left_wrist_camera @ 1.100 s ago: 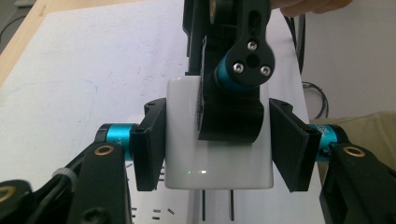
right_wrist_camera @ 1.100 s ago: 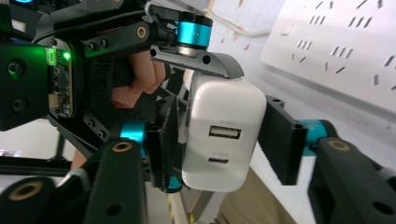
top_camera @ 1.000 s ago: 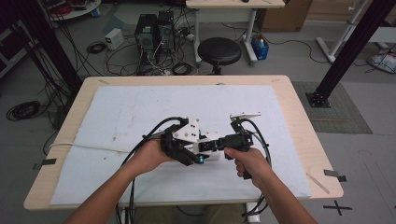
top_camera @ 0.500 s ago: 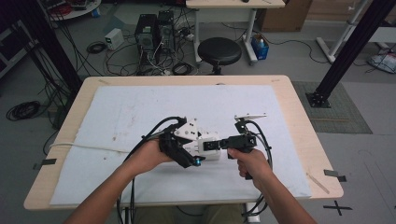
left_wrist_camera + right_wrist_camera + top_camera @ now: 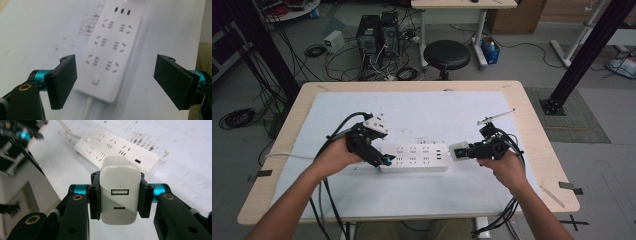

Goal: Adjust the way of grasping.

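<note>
We hold the white USB charger (image 5: 119,193) clenched between the pads of our right tongs (image 5: 472,149), one pad on each of its flat sides, with its two ports facing the right gripper view's camera. In the high view the charger (image 5: 458,151) sits just off the right end of the white power strip (image 5: 414,157), lifted clear of it and not plugged in. The strip lies flat on the white sheet that covers the tabletop (image 5: 532,125), its long side running left to right, its cord leaving at the left end. Our left tongs (image 5: 384,161) hang at that left end and have just been opening; in the left gripper view the pads (image 5: 63,80) stand wide apart, released, with the switch end of the strip (image 5: 110,50) showing between them but untouched.
</note>
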The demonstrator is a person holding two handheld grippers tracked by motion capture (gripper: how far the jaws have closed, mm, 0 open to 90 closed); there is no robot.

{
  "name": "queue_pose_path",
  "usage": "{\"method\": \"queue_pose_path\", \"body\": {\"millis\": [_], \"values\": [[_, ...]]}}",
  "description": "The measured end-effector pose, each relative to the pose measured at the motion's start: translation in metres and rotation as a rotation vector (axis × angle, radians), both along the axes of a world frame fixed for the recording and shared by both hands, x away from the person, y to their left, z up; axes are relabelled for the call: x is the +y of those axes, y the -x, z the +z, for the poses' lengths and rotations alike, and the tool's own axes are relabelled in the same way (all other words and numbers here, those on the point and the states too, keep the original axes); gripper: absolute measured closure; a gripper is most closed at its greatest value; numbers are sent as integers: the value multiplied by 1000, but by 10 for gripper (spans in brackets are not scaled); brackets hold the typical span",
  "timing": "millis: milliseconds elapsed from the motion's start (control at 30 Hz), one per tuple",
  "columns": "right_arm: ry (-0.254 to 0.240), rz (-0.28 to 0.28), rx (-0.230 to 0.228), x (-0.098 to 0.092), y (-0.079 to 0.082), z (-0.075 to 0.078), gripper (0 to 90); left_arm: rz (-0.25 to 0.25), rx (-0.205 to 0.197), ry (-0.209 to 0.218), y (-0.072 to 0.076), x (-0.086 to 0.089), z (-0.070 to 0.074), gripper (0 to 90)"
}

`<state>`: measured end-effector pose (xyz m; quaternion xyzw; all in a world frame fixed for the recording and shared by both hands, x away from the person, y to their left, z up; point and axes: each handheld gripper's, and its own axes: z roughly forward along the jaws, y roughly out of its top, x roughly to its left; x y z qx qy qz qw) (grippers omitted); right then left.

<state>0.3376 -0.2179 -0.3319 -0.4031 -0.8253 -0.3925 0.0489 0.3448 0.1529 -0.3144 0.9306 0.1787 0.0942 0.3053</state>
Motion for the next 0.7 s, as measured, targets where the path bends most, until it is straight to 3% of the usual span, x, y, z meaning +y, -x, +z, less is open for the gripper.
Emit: {"method": "queue_pose_path", "body": {"millis": [67,100,233,267,467,600,667,700], "values": [[45,19,-26,-4,0,9,620,25,12,-10,-1,6,1,188],[75,28,-43,-6,0,13,619,56,13,-56,-3,19,6,188],[199,68,-117,-15,-1,26,619,81,34,-98,-6,35,12,188],[237,77,-132,-17,-1,28,619,90,36,-129,-6,43,14,188],[426,134,-169,-27,-5,37,619,81,31,-160,-4,58,14,188],[455,149,-174,-28,-5,38,619,102,37,-167,-4,62,14,188],[578,194,-192,-30,-4,40,618,124,24,-176,-4,67,15,188],[590,200,-186,-30,-3,40,618,129,17,-180,-4,68,15,188]]}}
